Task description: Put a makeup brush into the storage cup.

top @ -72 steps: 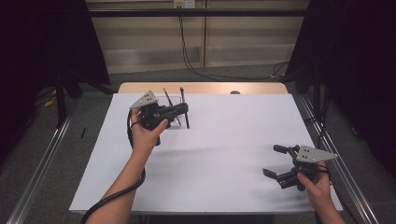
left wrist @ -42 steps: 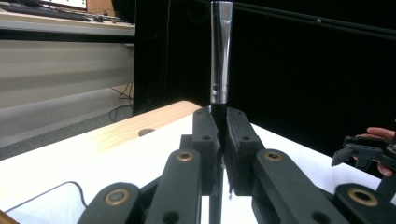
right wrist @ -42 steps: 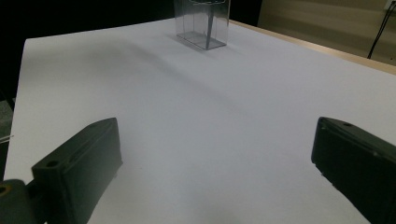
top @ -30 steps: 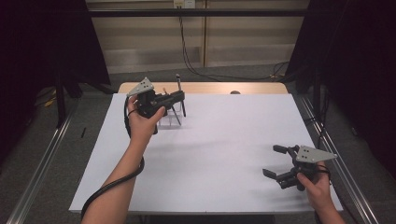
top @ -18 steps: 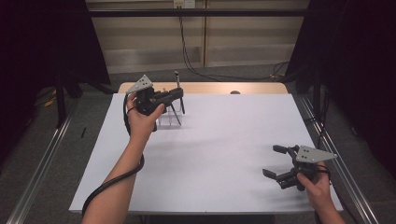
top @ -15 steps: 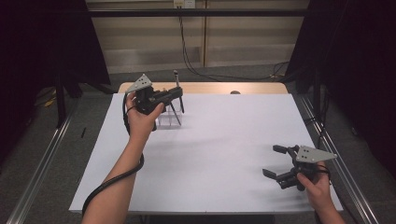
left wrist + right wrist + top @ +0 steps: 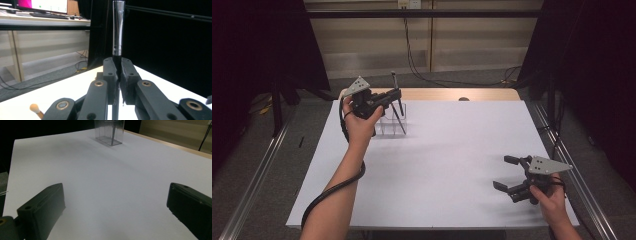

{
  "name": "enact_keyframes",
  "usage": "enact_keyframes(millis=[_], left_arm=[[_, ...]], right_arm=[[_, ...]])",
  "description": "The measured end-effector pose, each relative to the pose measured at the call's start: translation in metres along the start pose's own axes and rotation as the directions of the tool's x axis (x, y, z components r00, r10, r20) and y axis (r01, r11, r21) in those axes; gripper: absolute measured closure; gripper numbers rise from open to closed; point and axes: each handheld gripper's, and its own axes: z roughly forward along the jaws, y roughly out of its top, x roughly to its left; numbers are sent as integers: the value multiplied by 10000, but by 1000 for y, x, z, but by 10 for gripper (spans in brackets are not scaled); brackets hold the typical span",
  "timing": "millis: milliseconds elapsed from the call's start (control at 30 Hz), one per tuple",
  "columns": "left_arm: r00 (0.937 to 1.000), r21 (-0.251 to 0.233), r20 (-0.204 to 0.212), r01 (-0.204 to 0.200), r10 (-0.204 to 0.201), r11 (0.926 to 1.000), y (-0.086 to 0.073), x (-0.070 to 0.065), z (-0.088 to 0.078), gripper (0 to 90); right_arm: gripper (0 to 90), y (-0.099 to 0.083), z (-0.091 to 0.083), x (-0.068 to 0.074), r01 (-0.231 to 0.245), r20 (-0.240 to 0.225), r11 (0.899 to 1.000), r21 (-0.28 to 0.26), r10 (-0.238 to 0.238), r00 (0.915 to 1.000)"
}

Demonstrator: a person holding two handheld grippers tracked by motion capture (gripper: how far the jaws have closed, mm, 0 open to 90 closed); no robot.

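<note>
- Left gripper: in the upper left of the high view, raised above the far left part of the table, jaws pointing toward the right of the frame. The jaws are clamped on a thin rod-like tool — a brush or pen with a black shaft and a chrome section.
- In the left gripper view, the left gripper has both pads pressed against the tool's black shaft at the centre of the frame; the chrome section rises straight up to the top edge, and the shaft runs on down between the jaw links to the bottom edge.
- Held tool, high view: it stands steeply, its upper end above the jaws and its lower end slanting down to the right over a clear plastic holder. Whether the lower tip touches the holder cannot be told.
- Clear plastic holder: it stands on the white table surface just below the left gripper, in the upper left of the high view. In the right gripper view the holder sits at the top centre, far from the jaws, with a thin dark item inside.
- A small round-tipped wooden stick lies at the lower left of the left gripper view.
- Right gripper: lower right of the high view, low over the table near its right edge, well apart from the holder. Its jaws stand wide apart with nothing between them; the right gripper view confirms this, with bare white table between the two black jaws.
</note>
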Motion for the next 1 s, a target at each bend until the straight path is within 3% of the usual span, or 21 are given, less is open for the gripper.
enact_keyframes(millis=[433,1000], left_arm=[[9986,76,-529,77,-73,9999,-11,10,8,838],[9934,287,-1125,-183,214,9994,-19,20,15,837]], right_arm=[[11,0,-1,-1,25,18,10000,-6,-25,10000],[11,0,0,-1,40,-15,10000,13,-40,10000]])
